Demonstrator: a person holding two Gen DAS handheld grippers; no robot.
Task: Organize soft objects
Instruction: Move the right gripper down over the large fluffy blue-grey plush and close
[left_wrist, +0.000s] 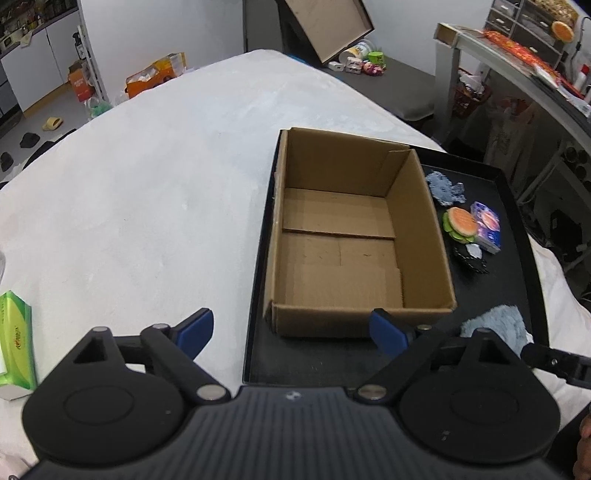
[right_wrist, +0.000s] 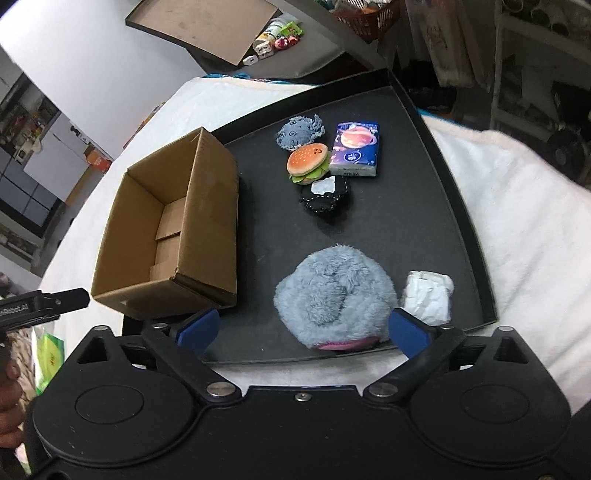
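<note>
Blue-tipped hand-held grippers, left (left_wrist: 291, 330) and right (right_wrist: 303, 328), spread wide; tissue pack (right_wrist: 355, 149) lettering seems unreadable

Brown cardboard box (right_wrist: 166, 229), black tray (right_wrist: 424, 206), blue-grey fluffy plush (right_wrist: 332, 291), orange-green burger toy (right_wrist: 308, 162)

Cardboard box (right_wrist: 166, 229) sits on tray (right_wrist: 436, 206) at 9 o'clock; small toys and tissue pack (right_wrist: 355, 149) clustered at 12 — fluffy plush (right_wrist: 334, 291) at 6, crumpled wad (right_wrist: 428, 295) just beside it at 3.
</note>
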